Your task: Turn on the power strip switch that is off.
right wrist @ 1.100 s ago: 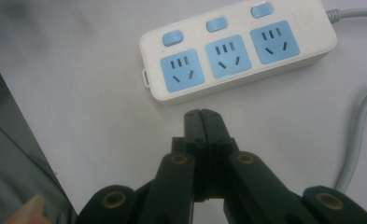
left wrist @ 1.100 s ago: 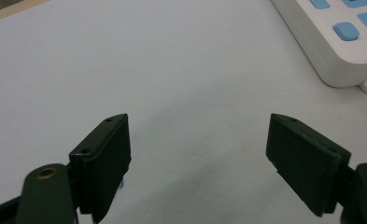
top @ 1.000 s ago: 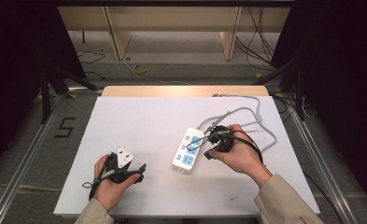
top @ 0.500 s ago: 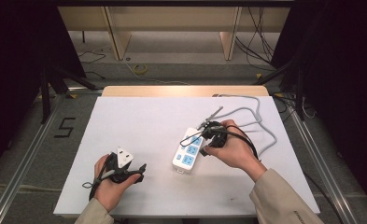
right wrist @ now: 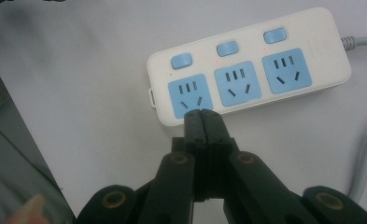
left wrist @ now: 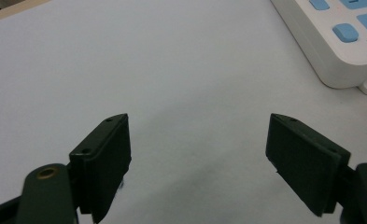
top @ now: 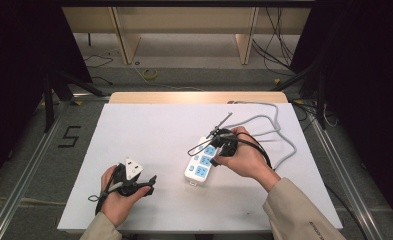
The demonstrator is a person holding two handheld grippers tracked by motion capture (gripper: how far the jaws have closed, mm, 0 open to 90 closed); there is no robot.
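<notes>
— Since a second ago, my right tongs [right wrist: 203, 114] slid along the strip [top: 201, 161], mid-desk [top: 149, 125]; now pinched together, empty, over its end socket [right wrist: 190, 94].

— Next?

— Probably press a switch [right wrist: 181, 60]. Left tongs [left wrist: 197, 154] gape wide, holding nothing.

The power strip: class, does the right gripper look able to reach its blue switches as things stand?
Probably yes. The right gripper, shut, hovers over the power strip near an end socket; nothing lies between it and the blue switches.
</notes>
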